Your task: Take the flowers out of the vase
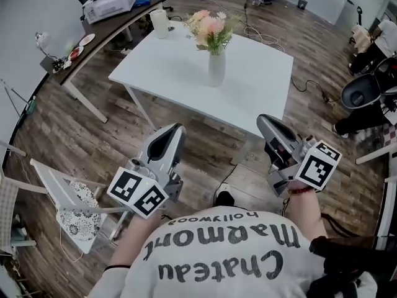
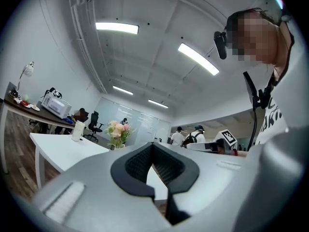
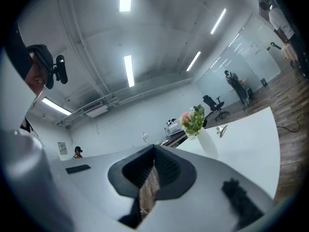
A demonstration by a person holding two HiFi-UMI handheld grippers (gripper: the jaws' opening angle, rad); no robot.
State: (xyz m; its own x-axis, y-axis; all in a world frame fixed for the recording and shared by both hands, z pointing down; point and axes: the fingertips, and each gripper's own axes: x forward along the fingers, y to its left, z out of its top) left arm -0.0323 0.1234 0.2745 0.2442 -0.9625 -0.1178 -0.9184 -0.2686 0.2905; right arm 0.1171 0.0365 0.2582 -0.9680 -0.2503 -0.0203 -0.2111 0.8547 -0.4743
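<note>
Flowers [image 1: 211,25] stand in the white vase [image 1: 216,69] on the table [image 1: 260,85], well apart from both clenched, empty grippers, left [image 1: 174,133] and right [image 1: 268,124], held level for an approach.

The vase [image 1: 216,69] is plain white and slender, with a rounded body that narrows to a short neck. It stands upright near the middle of the white table [image 1: 260,79], its base flat on the top. The flowers [image 1: 211,27] stand in its mouth as one loose bunch of pale pink, peach and cream blooms mixed with green leaves and thin stems. The bunch spreads wider than the vase on both sides, a little more to the left, and the blooms sit on the far side of the neck. The stems gather into the neck, and the bunch sits fully in the vase.
</note>
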